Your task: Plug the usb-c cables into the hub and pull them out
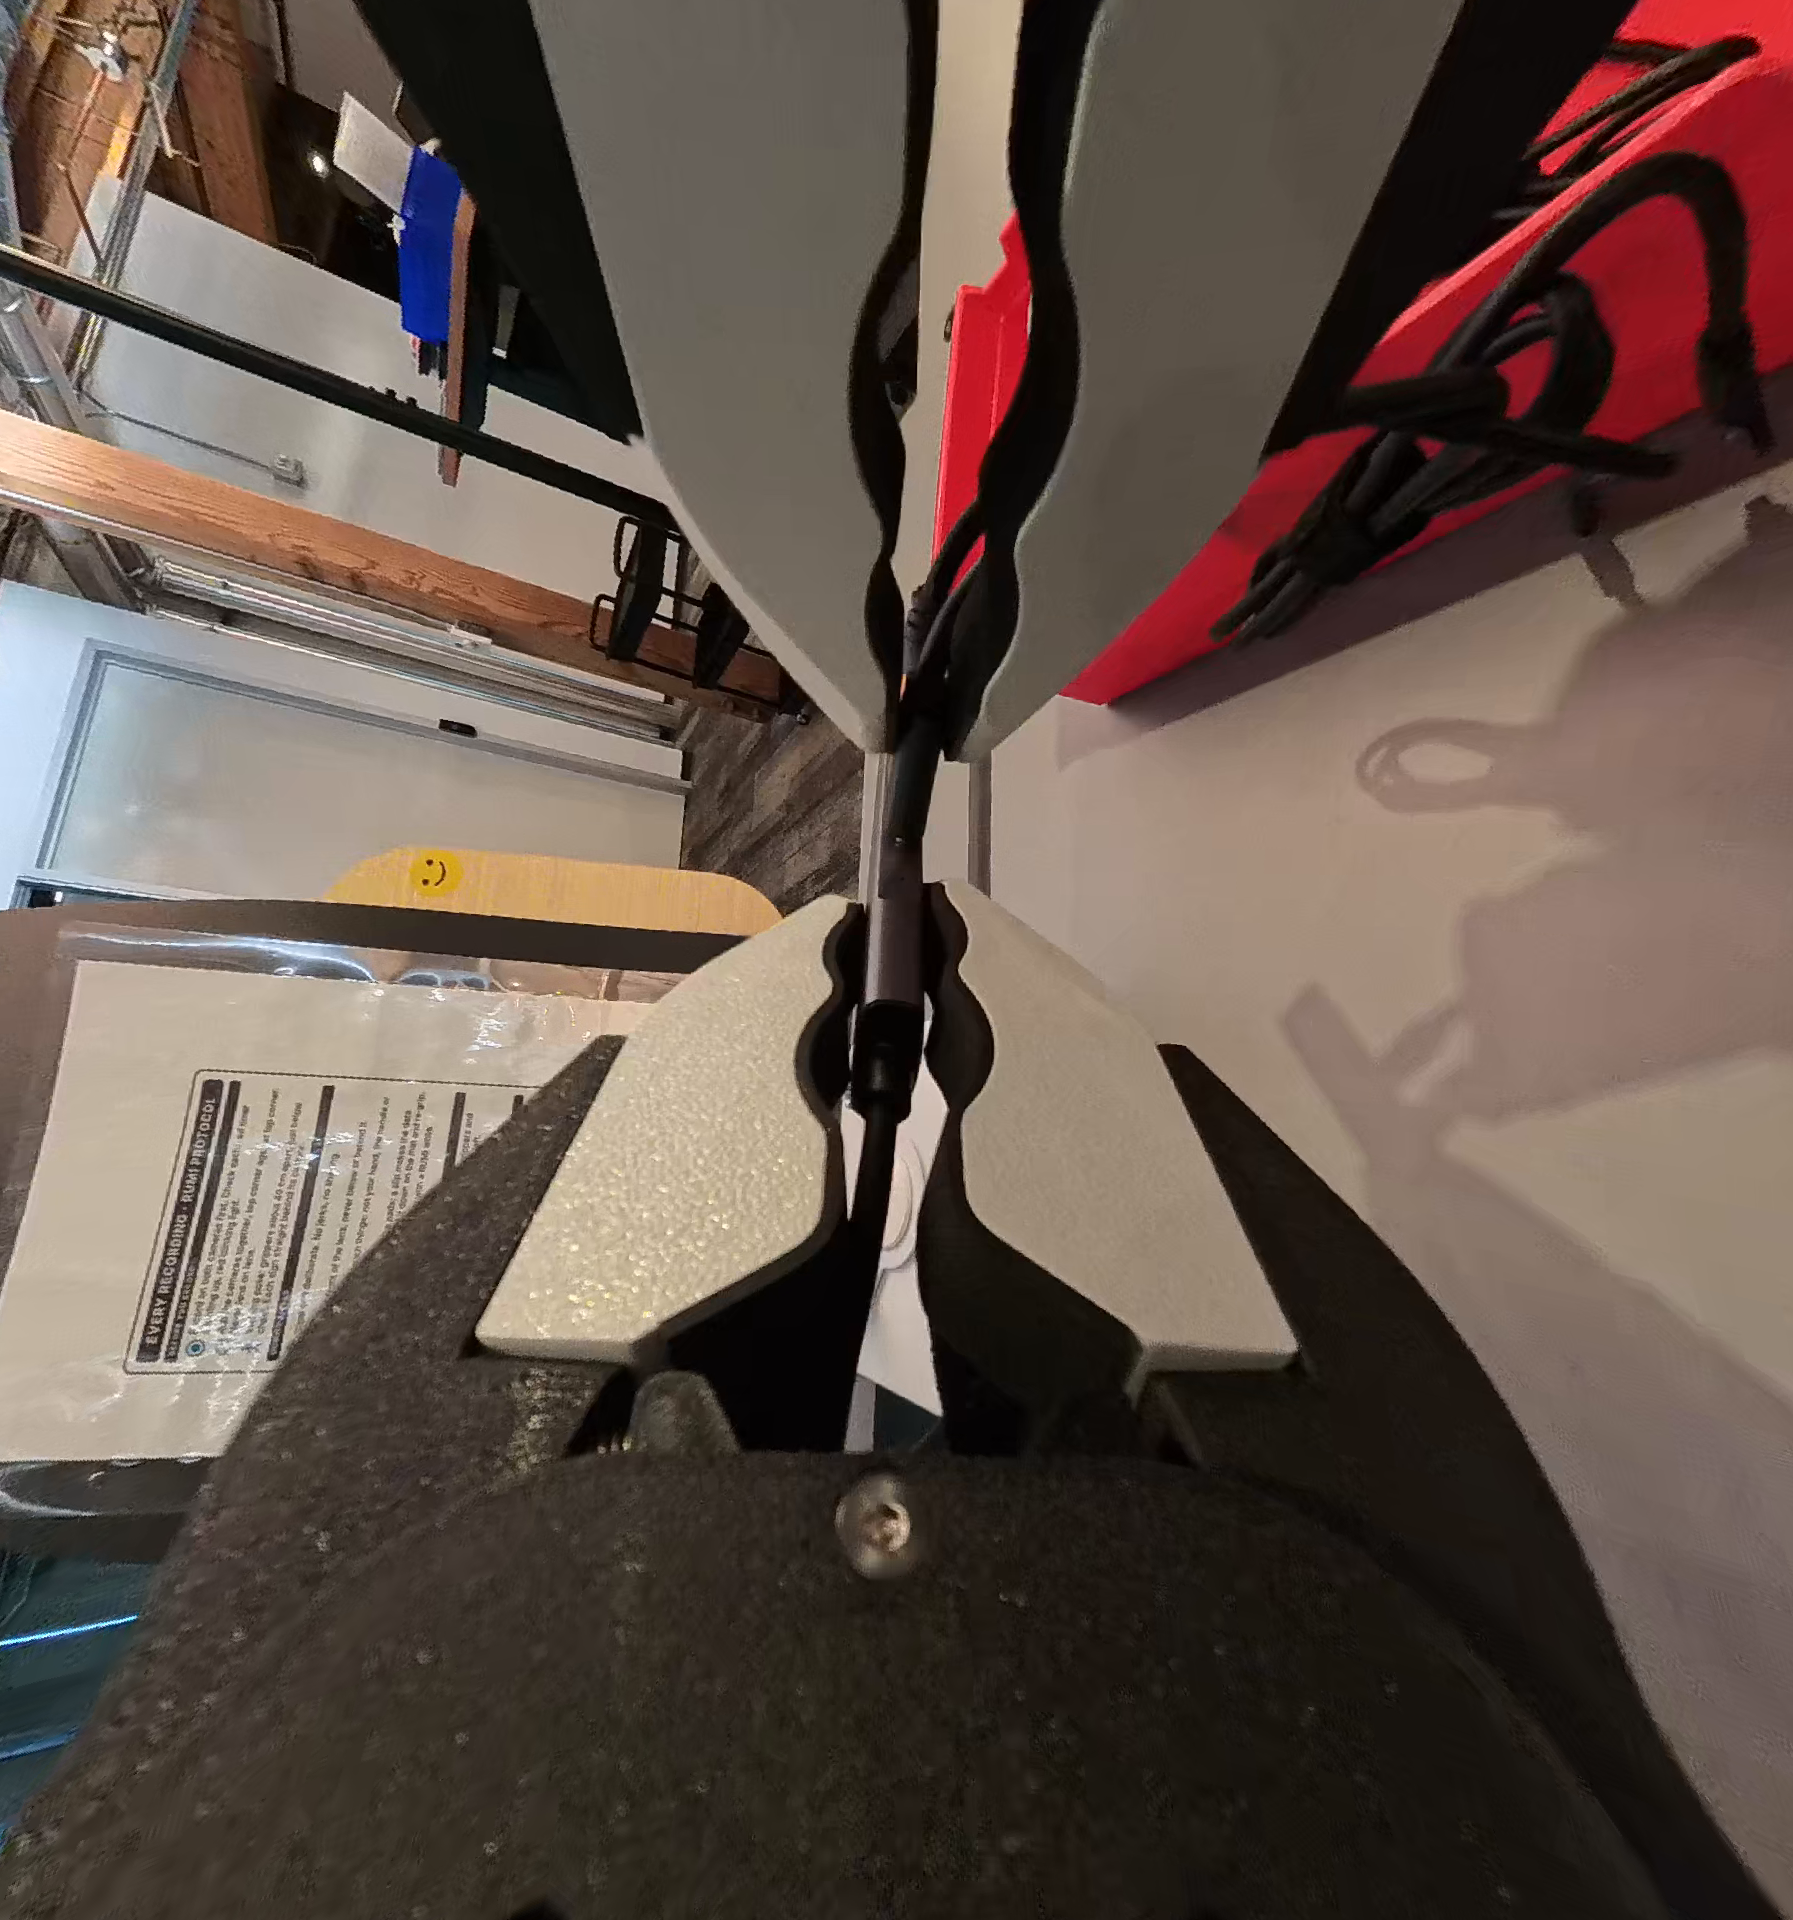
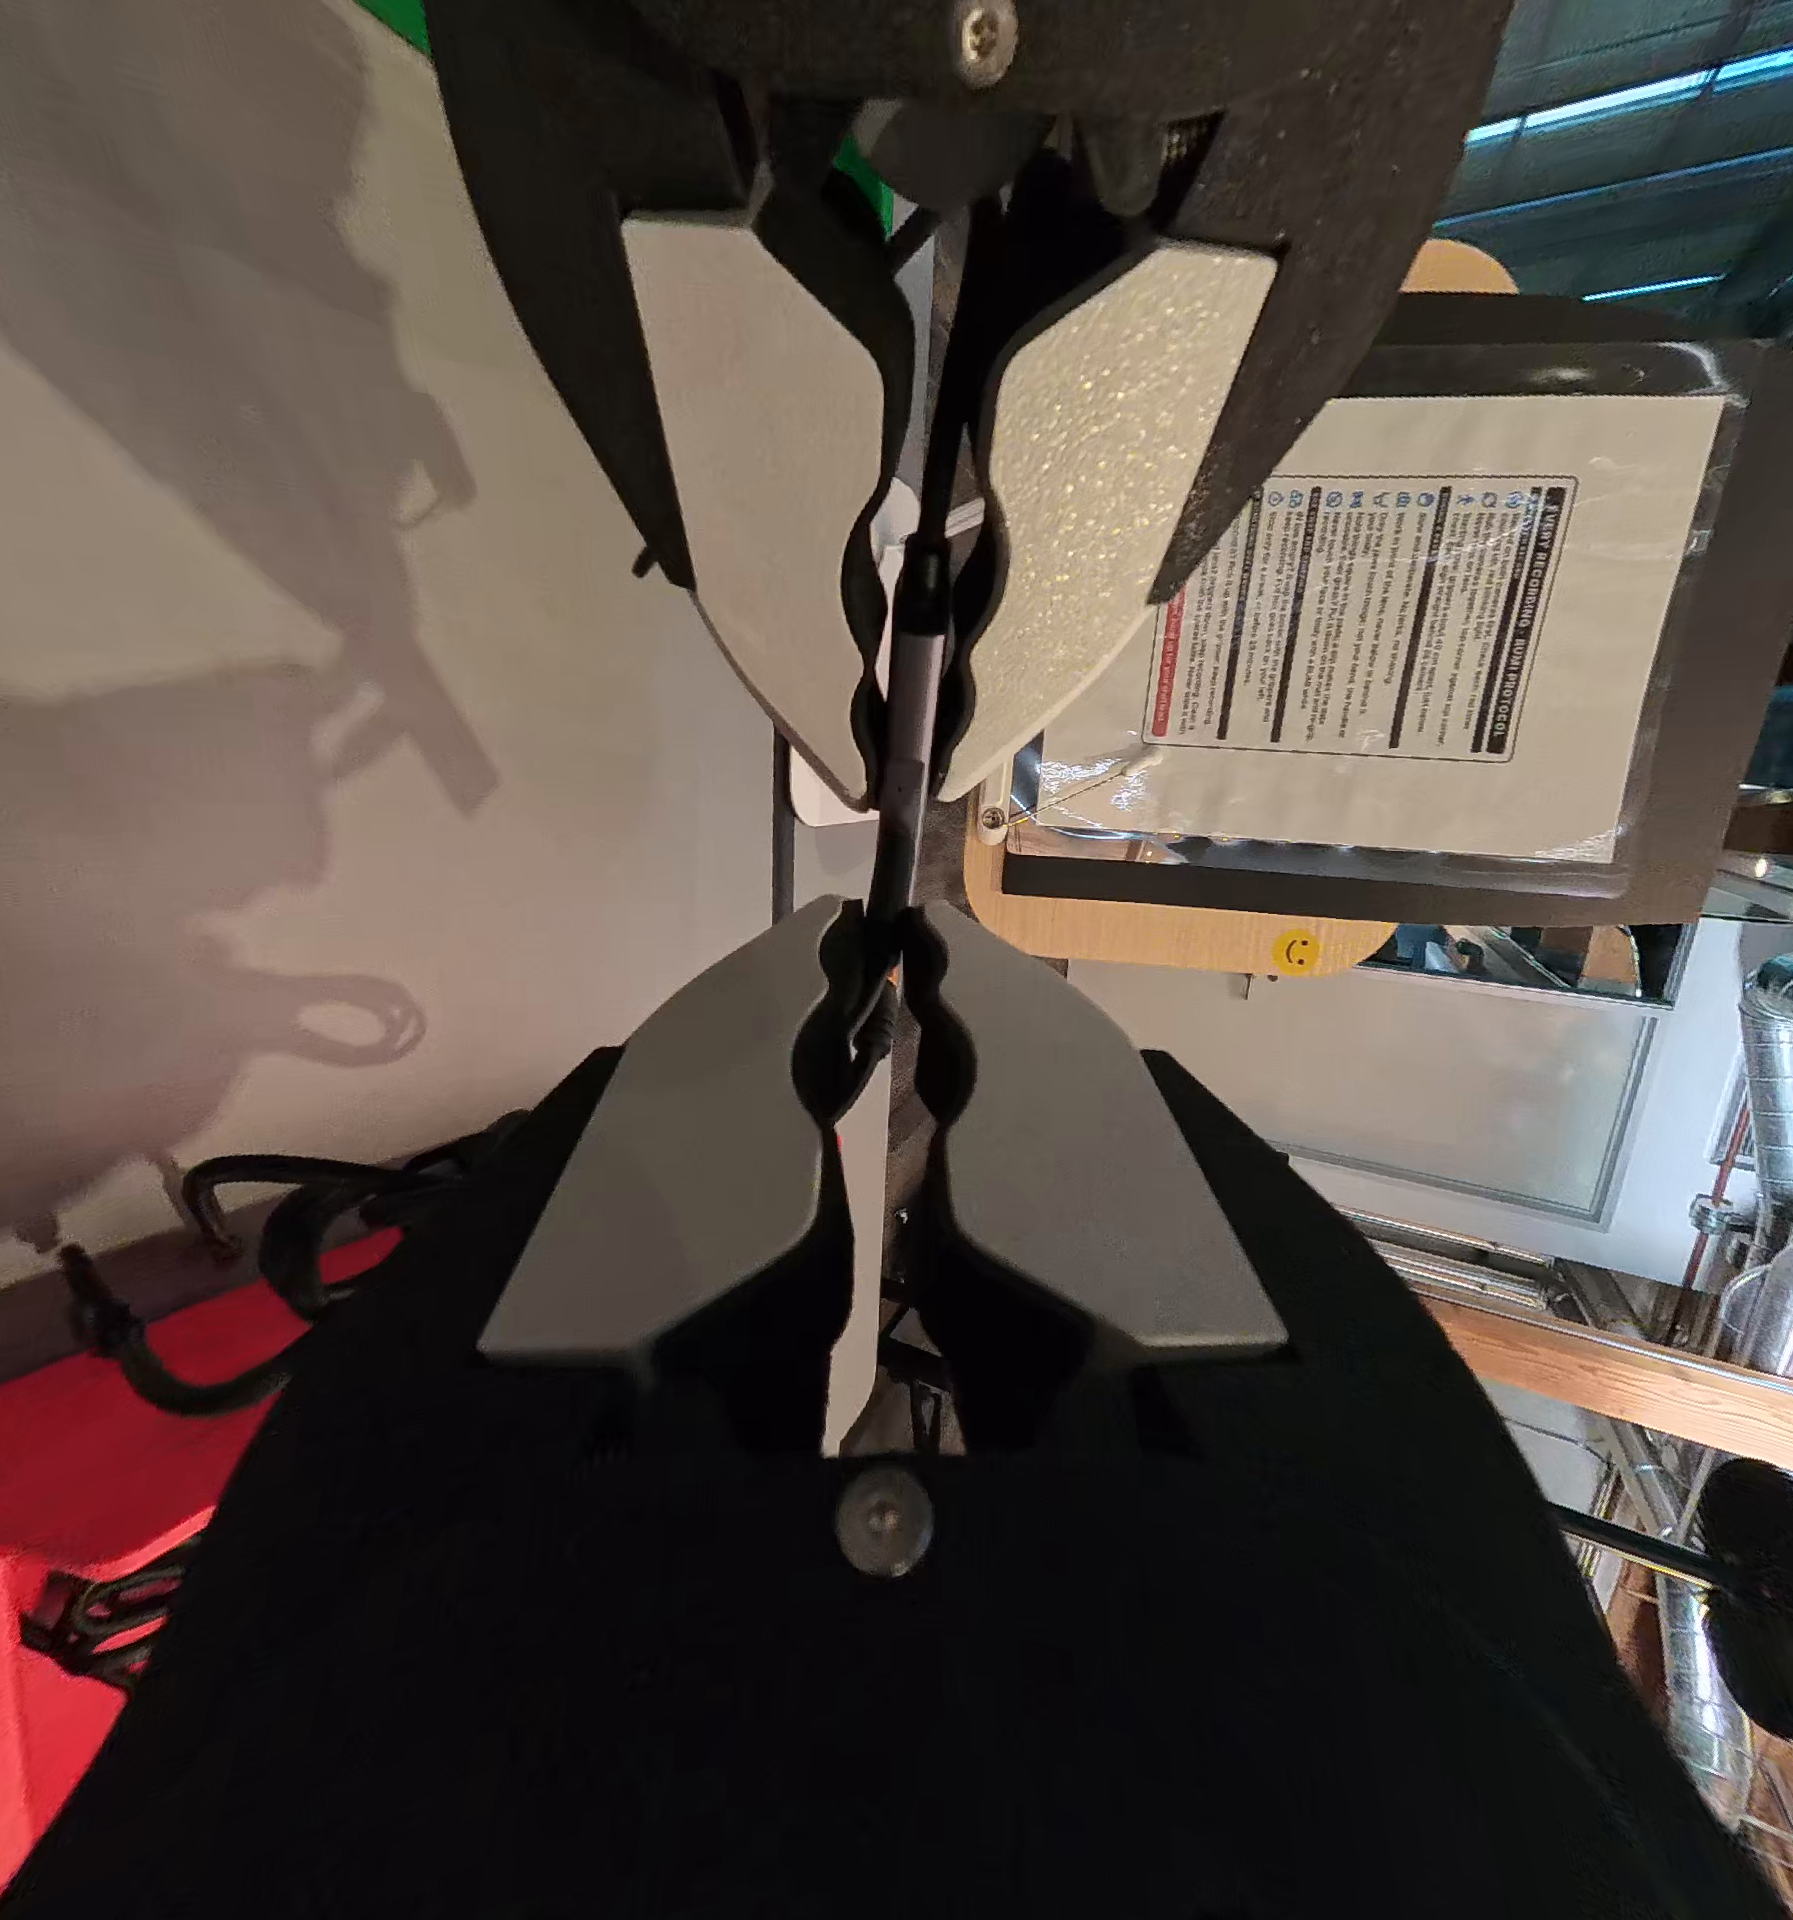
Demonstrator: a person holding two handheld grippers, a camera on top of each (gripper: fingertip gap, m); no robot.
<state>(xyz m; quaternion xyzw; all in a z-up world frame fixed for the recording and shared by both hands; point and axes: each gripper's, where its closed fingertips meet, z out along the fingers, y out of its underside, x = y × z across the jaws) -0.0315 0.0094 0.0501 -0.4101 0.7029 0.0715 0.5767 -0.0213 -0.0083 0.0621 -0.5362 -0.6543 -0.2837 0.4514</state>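
Left gripper [image 1: 894, 940] closed nearly all the way, grey fingers [image 1: 705, 1143] clamped on the slim dark metal body of the hub [image 1: 887, 961], seen edge-on between the black wavy pads, with its own black lead [image 1: 869, 1174] trailing back between the fingers toward the camera. Right gripper [image 2: 887, 940] likewise pinched almost shut, fingers [image 2: 684, 1164] gripping a black usb-c cable [image 2: 866, 1029] right at its connector end, cable looping within the scalloped gap. Grippers tip to tip, facing each other along one line, a short dark stretch bridging the small gap between them (whether the plug is fully seated in the hub cannot be told). In the left wrist view, right gripper [image 1: 918, 717] coming in from above, holding the cable plug [image 1: 913, 779] just beyond the hub's end; in the right wrist view, left gripper [image 2: 902, 790] opposite, hub [image 2: 918, 665] held between its speckled pads. Farther out, a white tabletop [image 1: 1443, 1039] with gripper shadows, a red bin [image 1: 1494, 343] holding a bundle of spare black cables [image 1: 1474, 416], a laminated instruction sheet [image 2: 1391, 623] on a dark board, and a wooden panel with a yellow smiley sticker [image 2: 1297, 951].
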